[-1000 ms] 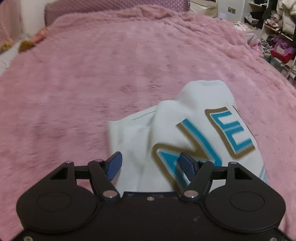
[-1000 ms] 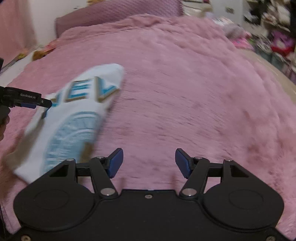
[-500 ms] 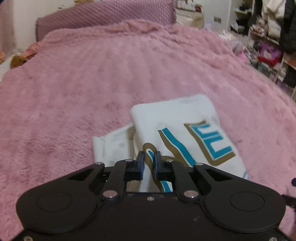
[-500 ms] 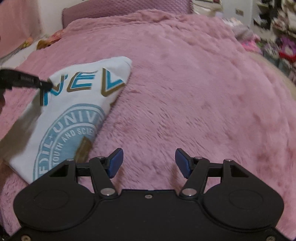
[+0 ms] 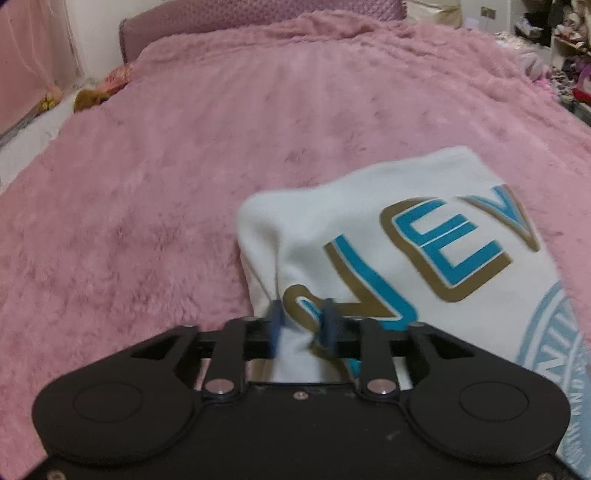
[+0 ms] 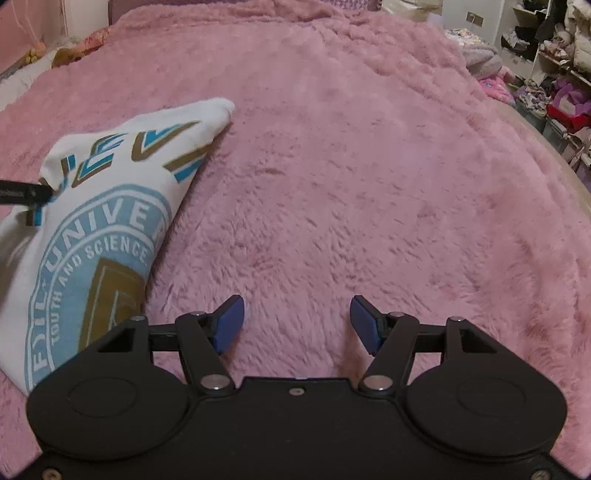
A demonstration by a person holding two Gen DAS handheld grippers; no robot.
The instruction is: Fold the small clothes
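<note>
A shaggy pink blanket covers the bed and fills nearly all of both views, its pile brushed into uneven streaks; at the top of the left wrist view a quilted mauve headboard runs behind it, with a pale wall and pink curtain in the upper left corner and some small yellow and orange items on the bed's edge there, too blurred to identify. Along the right edge of both views stand cluttered shelves heaped with clothes and soft things, and a loose pile of fabric lies on the floor beside the bed in the upper right of the right wrist view. The folded white shirt lies on the blanket at centre right of the left wrist view, printed with large teal-and-gold letters and a pale blue round crest; in the right wrist view it sits at the left side of the frame, its near corner hidden behind the gripper body and its left part cut by the frame edge. The left gripper has its blue fingers drawn close with a bunched edge of the shirt pinched between them, though motion blur smears the pads and the cloth there. From the right wrist view its dark tip pokes in at the left edge against the shirt. The right gripper hovers over bare blanket beside the shirt, its blue pads spread wide with nothing between them
</note>
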